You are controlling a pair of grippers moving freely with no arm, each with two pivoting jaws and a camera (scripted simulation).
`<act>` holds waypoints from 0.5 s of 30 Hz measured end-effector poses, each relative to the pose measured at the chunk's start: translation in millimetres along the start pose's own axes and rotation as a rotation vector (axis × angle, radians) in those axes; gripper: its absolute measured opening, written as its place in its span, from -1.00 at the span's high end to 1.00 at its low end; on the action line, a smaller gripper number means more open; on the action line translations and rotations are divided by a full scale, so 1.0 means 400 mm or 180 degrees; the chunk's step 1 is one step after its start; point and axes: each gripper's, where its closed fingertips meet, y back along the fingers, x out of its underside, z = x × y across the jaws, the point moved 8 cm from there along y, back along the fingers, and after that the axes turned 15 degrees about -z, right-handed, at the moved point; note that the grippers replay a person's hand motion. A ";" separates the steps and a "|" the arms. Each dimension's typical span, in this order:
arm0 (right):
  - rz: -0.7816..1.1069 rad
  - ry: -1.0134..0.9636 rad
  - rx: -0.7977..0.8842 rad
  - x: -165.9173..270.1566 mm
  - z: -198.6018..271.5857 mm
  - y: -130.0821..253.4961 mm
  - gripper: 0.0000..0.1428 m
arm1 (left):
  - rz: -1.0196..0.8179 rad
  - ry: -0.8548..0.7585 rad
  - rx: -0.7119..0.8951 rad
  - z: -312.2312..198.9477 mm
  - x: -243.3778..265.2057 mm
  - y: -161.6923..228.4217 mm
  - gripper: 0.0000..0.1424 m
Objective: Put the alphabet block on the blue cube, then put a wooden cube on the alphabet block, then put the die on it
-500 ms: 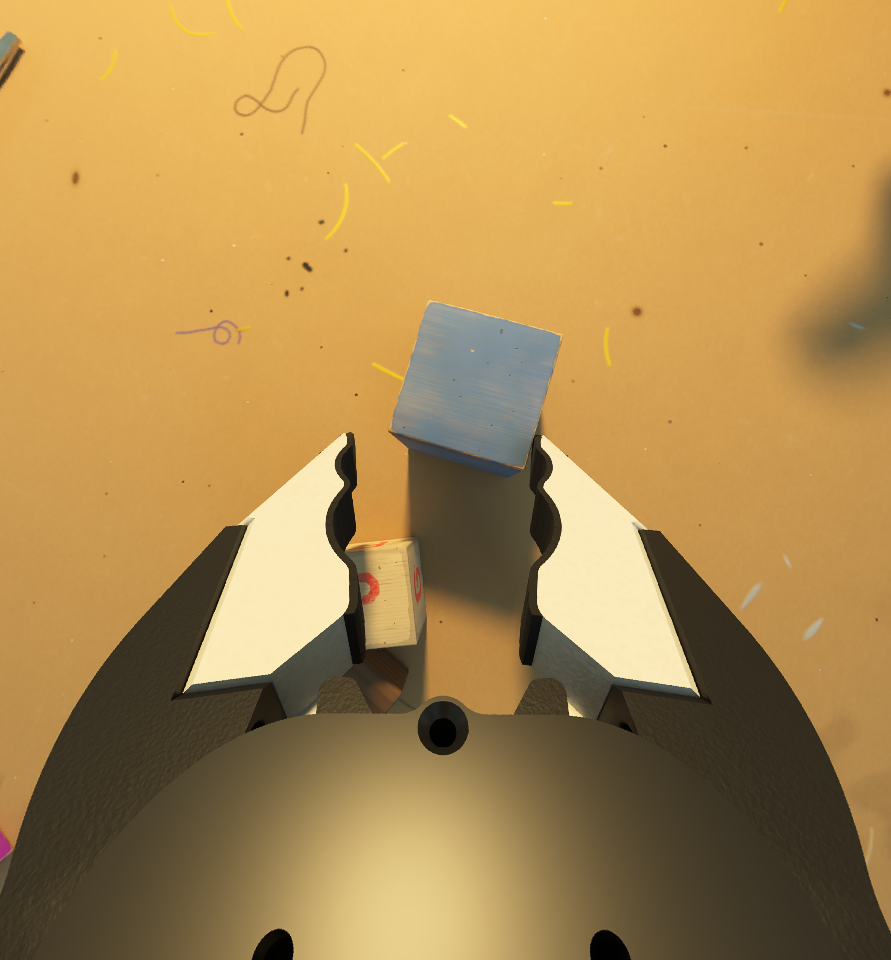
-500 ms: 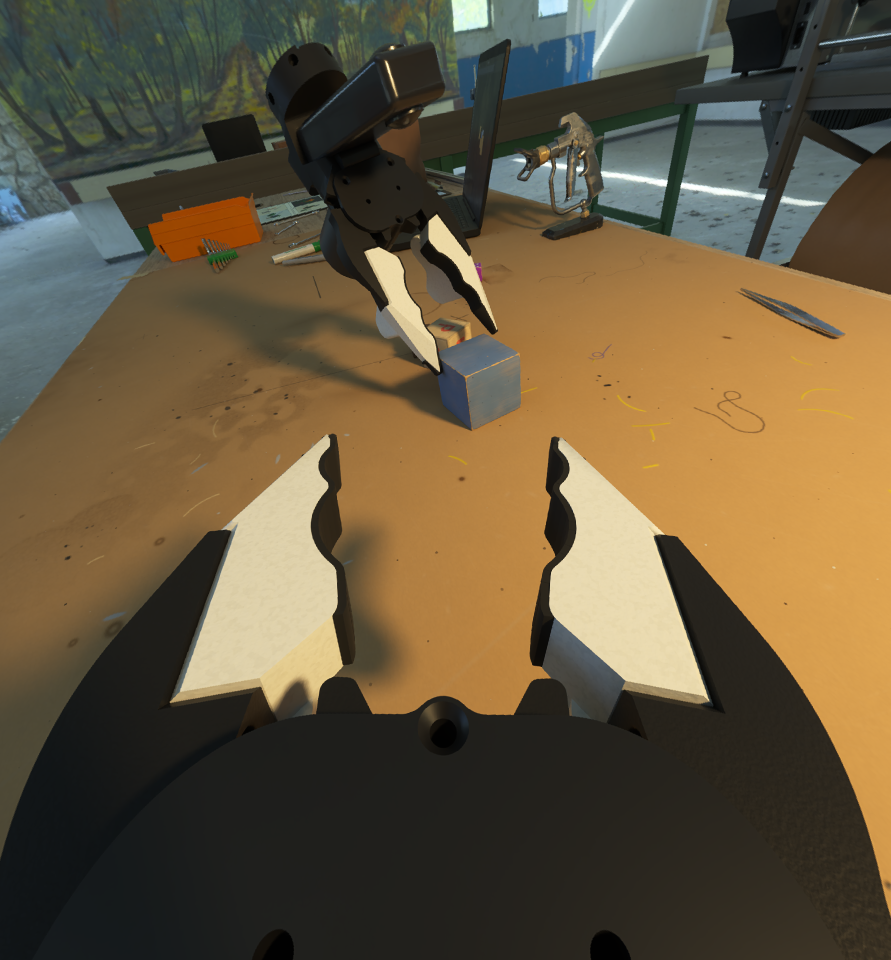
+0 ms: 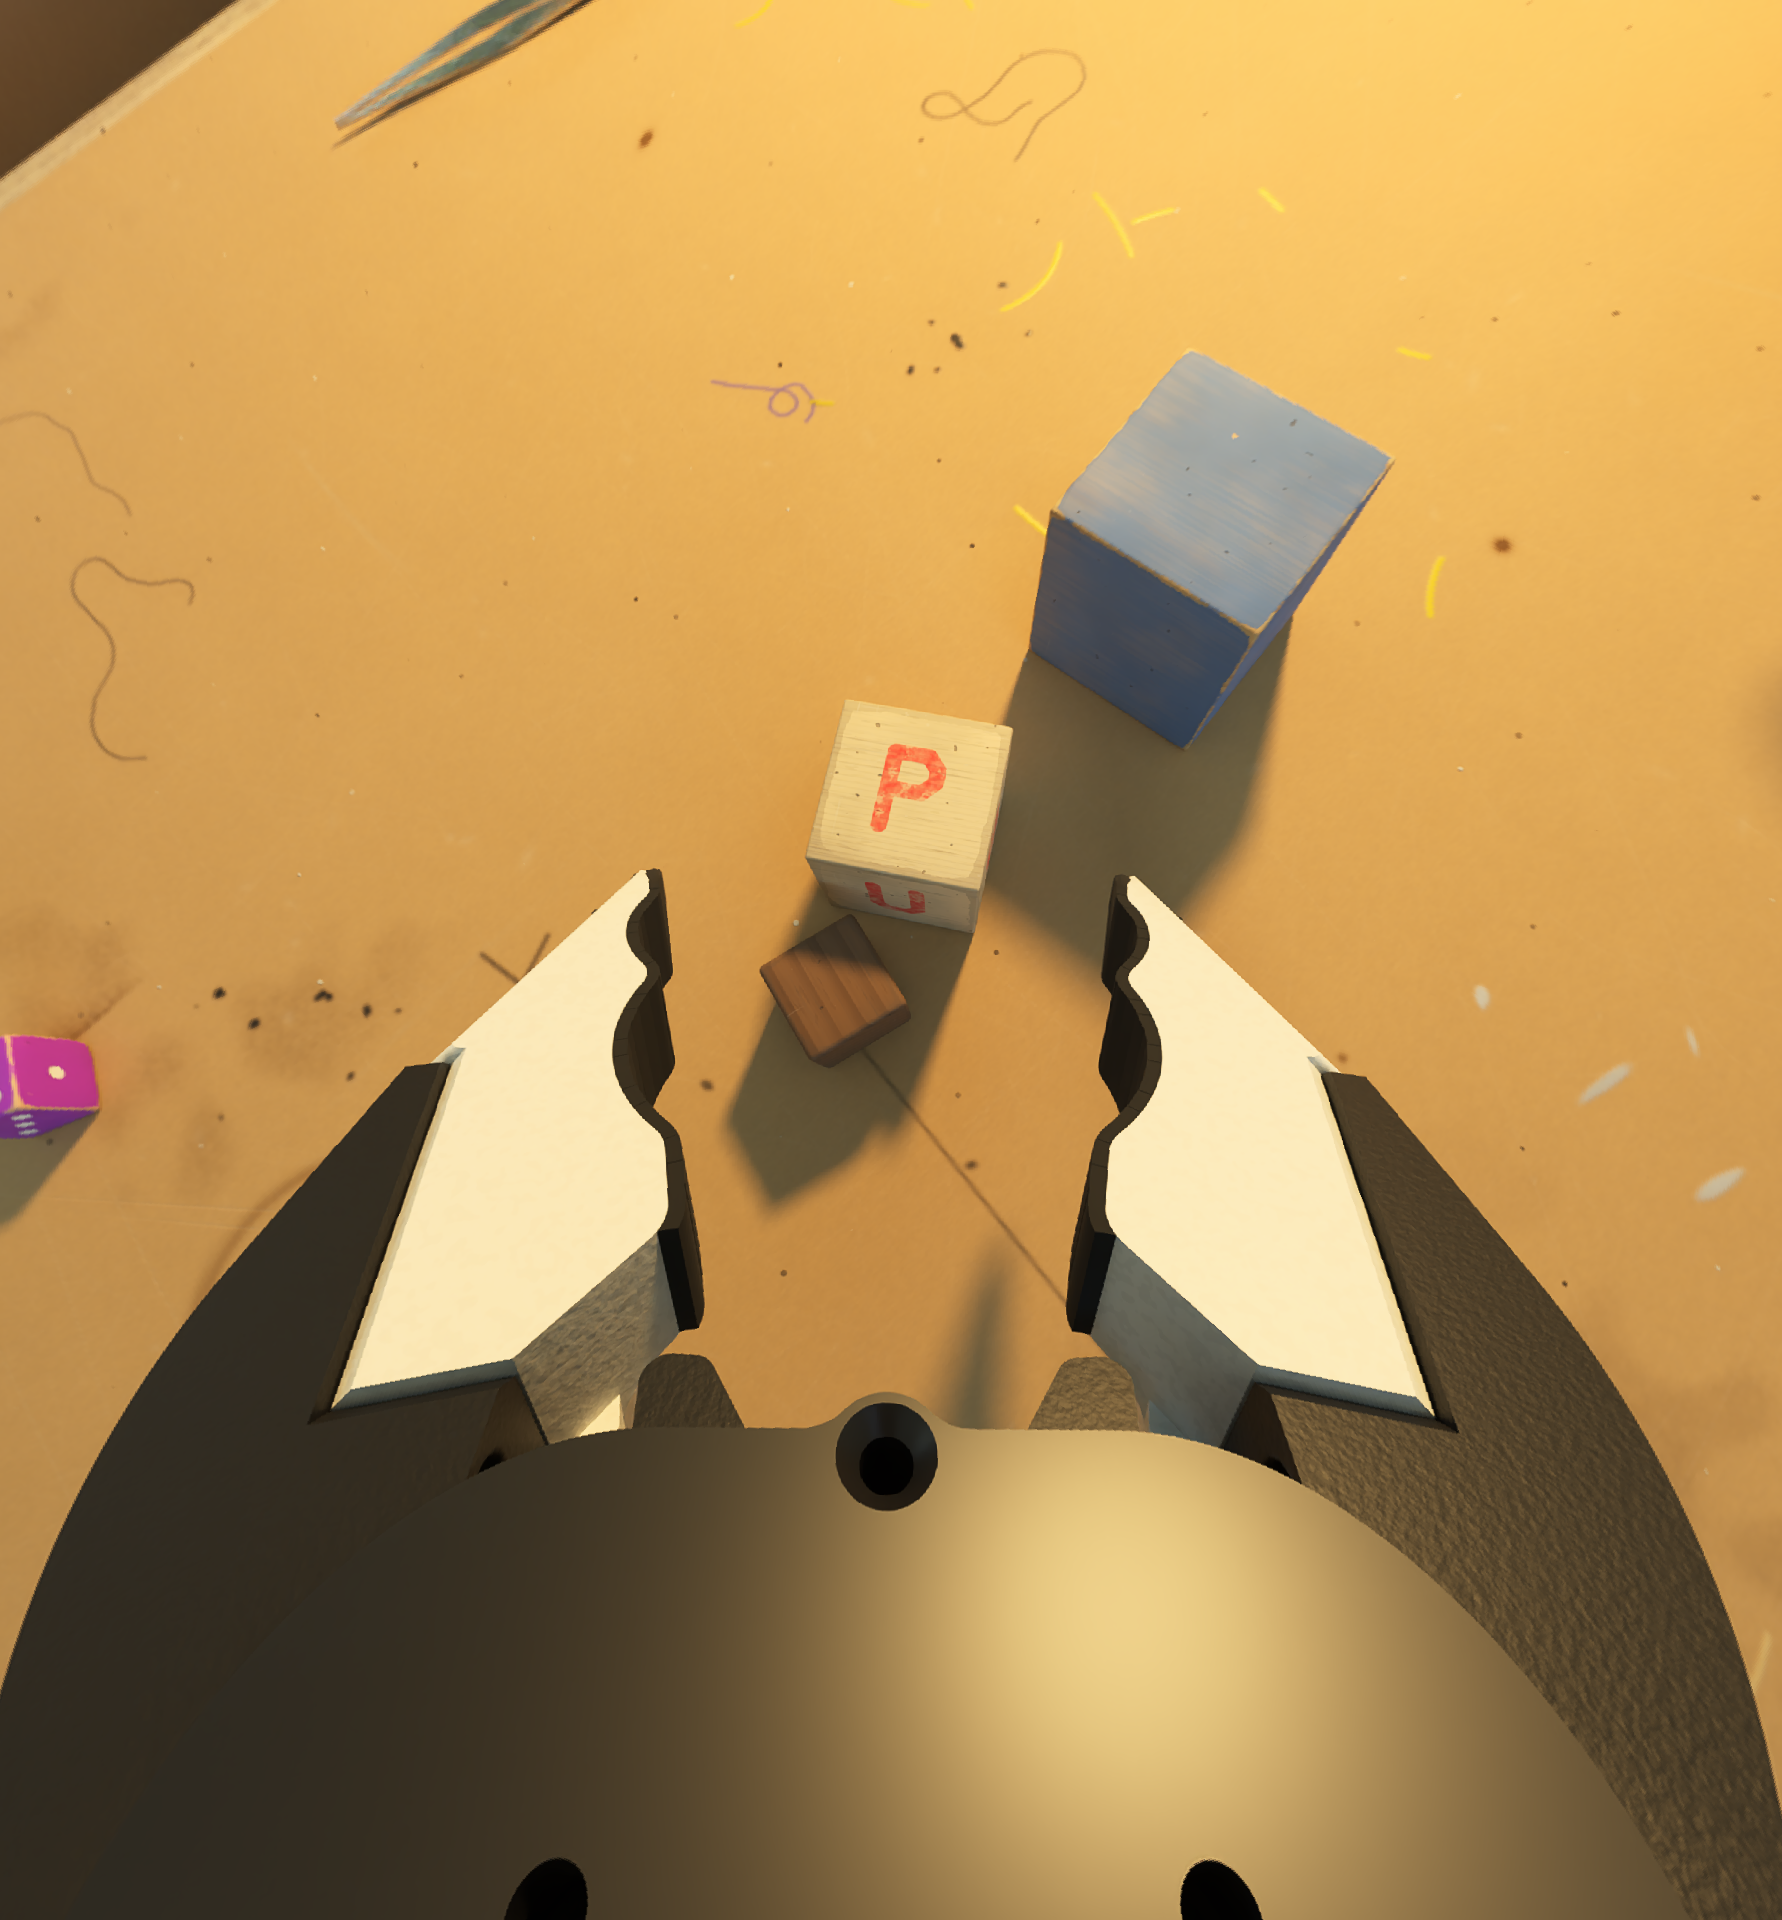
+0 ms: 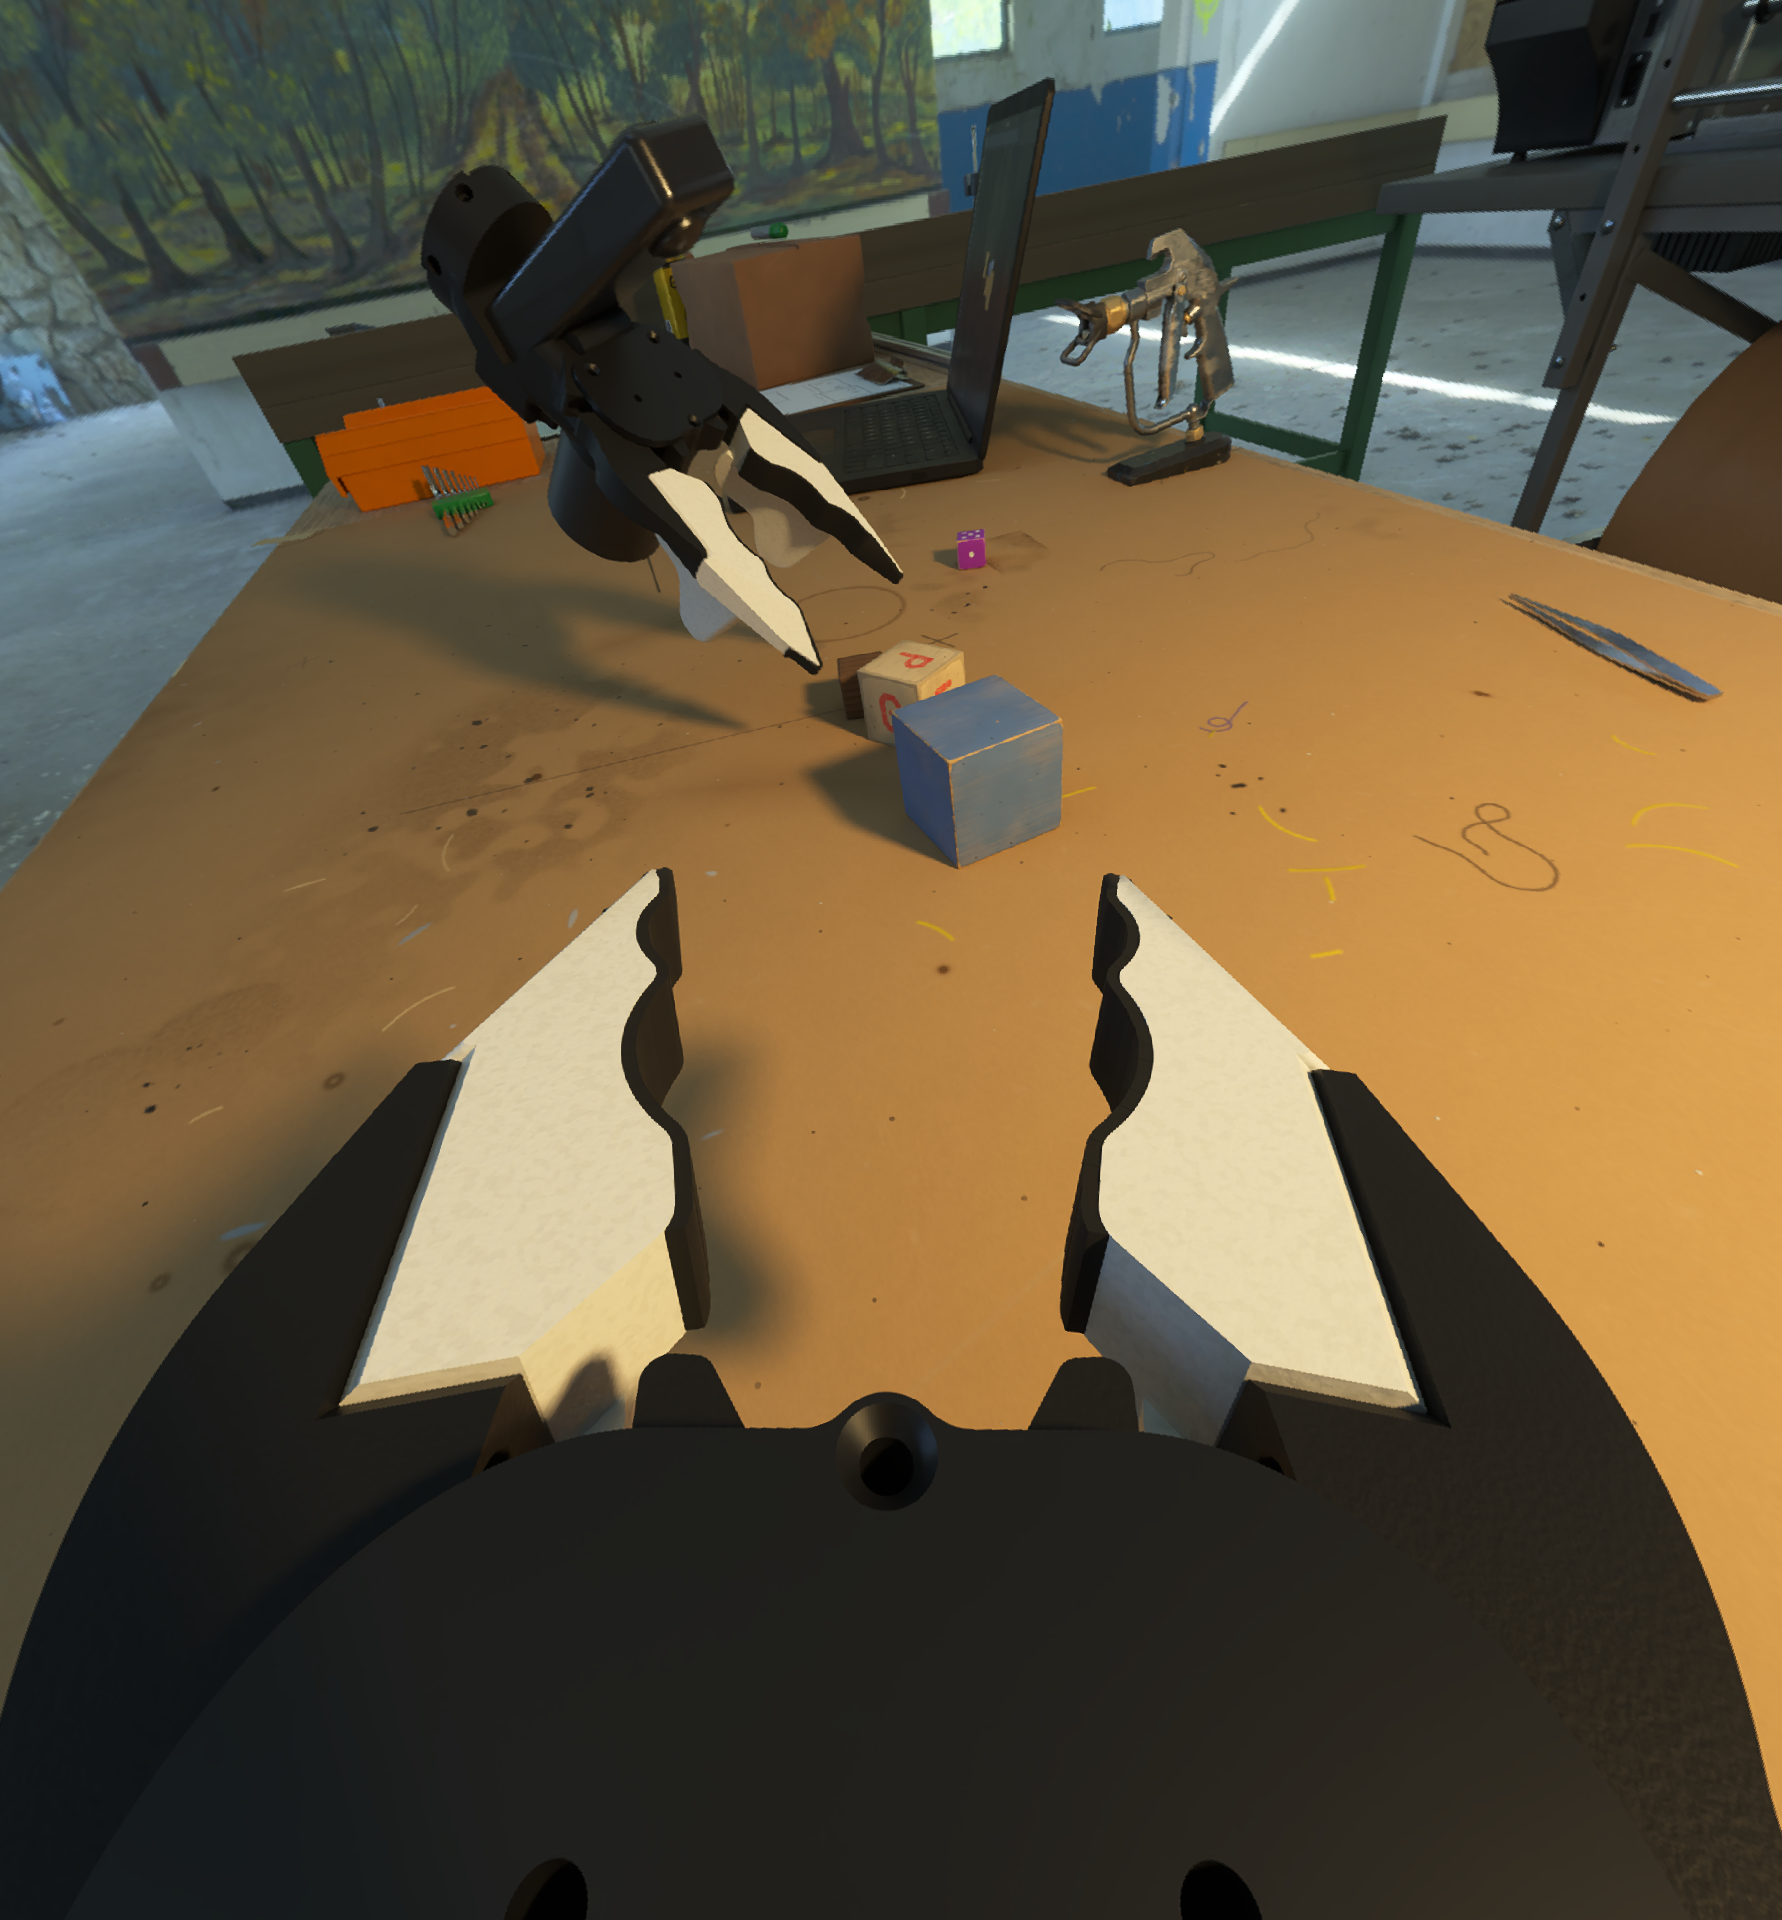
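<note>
The blue cube (image 3: 1204, 540) stands on the table, with the pale alphabet block (image 3: 908, 816) with red letters just in front of it and a small dark wooden cube (image 3: 833, 989) touching the block's near side. A magenta die (image 3: 14, 1086) lies far left. My left gripper (image 3: 887, 883) is open and empty, held above the wooden cube. In the right wrist view the blue cube (image 4: 980, 769), the alphabet block (image 4: 908, 681), the wooden cube (image 4: 851, 681) and the die (image 4: 970, 549) show ahead, with the left gripper (image 4: 856, 618) above them. My right gripper (image 4: 887, 883) is open and empty, short of the blue cube.
A laptop (image 4: 960, 343), a spray gun on a stand (image 4: 1167, 353), an orange box (image 4: 419, 447) and a brown box (image 4: 773, 307) stand at the table's far end. A thin metal blade (image 4: 1614, 649) lies right. The table edge (image 3: 66, 156) shows upper left.
My left gripper has risen and pulled back from the blue cube, and its jaws have opened wider. The alphabet block, wooden cube and die now show fully. The right gripper has not moved.
</note>
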 end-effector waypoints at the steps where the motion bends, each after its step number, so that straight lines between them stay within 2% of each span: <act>1: 0.0008 0.0005 -0.0013 0.000 0.002 -0.004 -0.13 | 0.0016 0.0020 -0.0027 -0.002 0.003 -0.006 -0.20; 7: 0.0028 0.0021 -0.0058 -0.002 0.008 -0.019 -0.13 | 0.0114 0.0020 -0.0149 -0.024 0.004 -0.046 -0.17; 15: 0.0045 0.0032 -0.0087 -0.002 0.011 -0.021 -0.13 | 0.1042 -0.0252 0.0181 -0.023 -0.034 -0.065 -0.15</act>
